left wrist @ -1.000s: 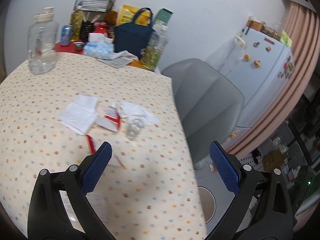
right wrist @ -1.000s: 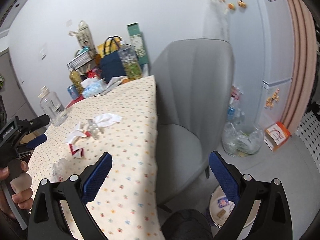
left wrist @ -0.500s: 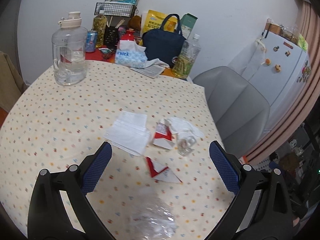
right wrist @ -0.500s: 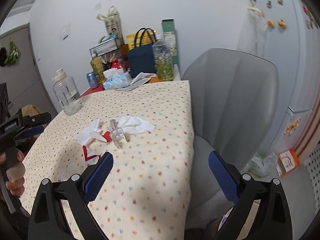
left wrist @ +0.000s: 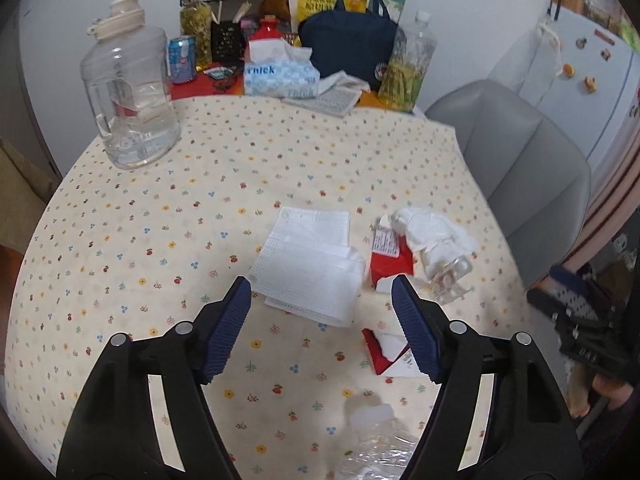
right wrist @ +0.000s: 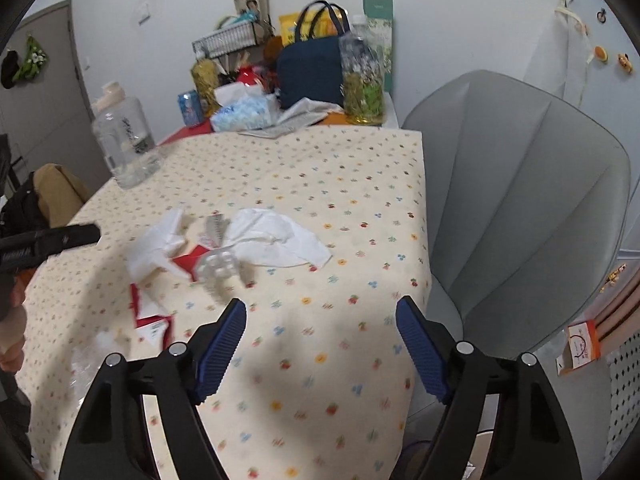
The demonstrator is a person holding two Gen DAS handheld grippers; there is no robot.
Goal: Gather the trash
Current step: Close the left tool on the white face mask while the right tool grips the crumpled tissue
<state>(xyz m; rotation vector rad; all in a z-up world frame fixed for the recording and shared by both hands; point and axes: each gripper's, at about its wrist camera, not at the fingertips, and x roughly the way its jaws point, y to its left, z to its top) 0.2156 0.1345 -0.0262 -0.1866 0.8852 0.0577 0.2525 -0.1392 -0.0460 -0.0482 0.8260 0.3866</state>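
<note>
Held the left gripper [left wrist: 319, 282] tilted down over the worktop [left wrist: 160, 220], fingers apart and closing, pads pressing on nothing. Found the folded white paper towel [left wrist: 308, 268] lying flat just beyond the fingertips, in the gap between them. Its long axis ran away from the fingers and leaned a little toward the left one at the near end. Saw a red-and-white wrapper [left wrist: 390, 260] just past the tip of the right finger, long axis also pointing away. Beyond it and further to the right side, noted a crumpled white tissue [left wrist: 428, 228] draped over a small clear container [left wrist: 448, 276] lying on its side. Saw a second red wrapper [left wrist: 384, 350] against the inner face of the right finger, partly hidden by it. Closer in, between the finger bases, made out a scrap of clear plastic [left wrist: 380, 440].

Held the right gripper [right wrist: 321, 302] tilted down too, fingers apart and closing, only bare tablecloth between them. From there, saw the tissue [right wrist: 276, 236] ahead of the left fingertip, long axis lying across the view. Saw the clear container [right wrist: 220, 264] just ahead of that tip, its ribbed end facing back toward the fingers. Placed the red wrappers [right wrist: 152, 312] out to the left of the left finger, blurred.
</note>
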